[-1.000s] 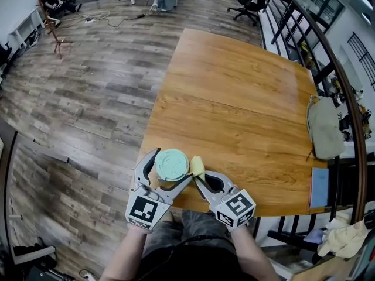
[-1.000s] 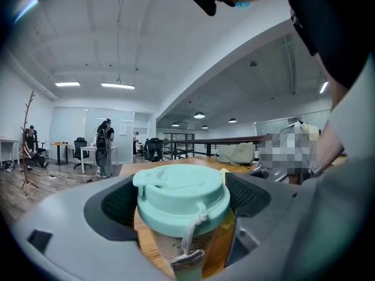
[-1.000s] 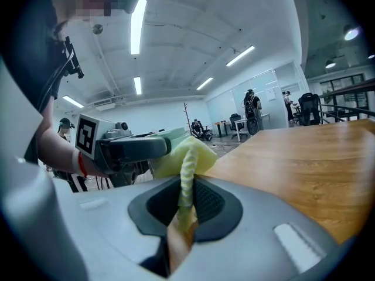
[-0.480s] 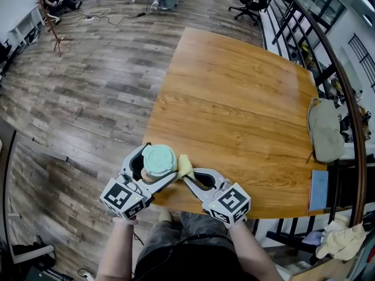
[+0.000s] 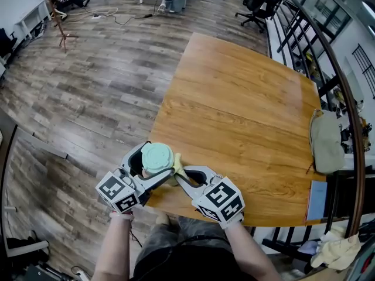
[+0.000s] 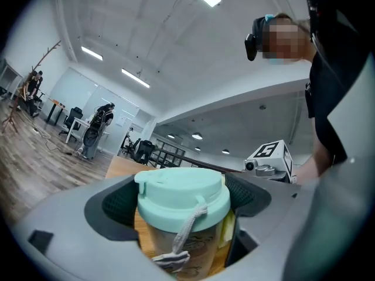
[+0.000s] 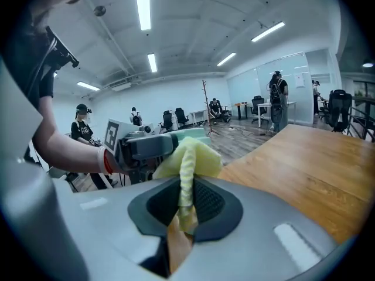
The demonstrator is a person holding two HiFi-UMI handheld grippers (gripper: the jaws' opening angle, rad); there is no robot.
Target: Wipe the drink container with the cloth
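Head view: at far left lies the wooden floor point(image 5: 76, 86). Next comes the left hand-held gripper point(image 5: 153, 164), its jaws spread wide and clamped on the body of the drink container point(image 5: 158, 156) from both sides. The container sits upright over the near left corner of the table point(image 5: 246, 116), long axis vertical, mint-green lid facing up (whether its base touches the wood cannot be told). In the left gripper view a grey cord hangs from the lid down the side that faces this camera, and the jaws hug the cup just below the lid.

Just right of the container, touching its side, is the yellow cloth point(image 5: 177, 167). The right hand-held gripper point(image 5: 183, 177) has its jaws pinched tight on a fold of it; in the right gripper view the cloth point(image 7: 186, 157) rises bunched from between them toward the cup.

Further right the tabletop is bare wood. A grey-green bag point(image 5: 326, 142) lies at its right edge, and a blue book point(image 5: 317, 201) sits nearer the person.
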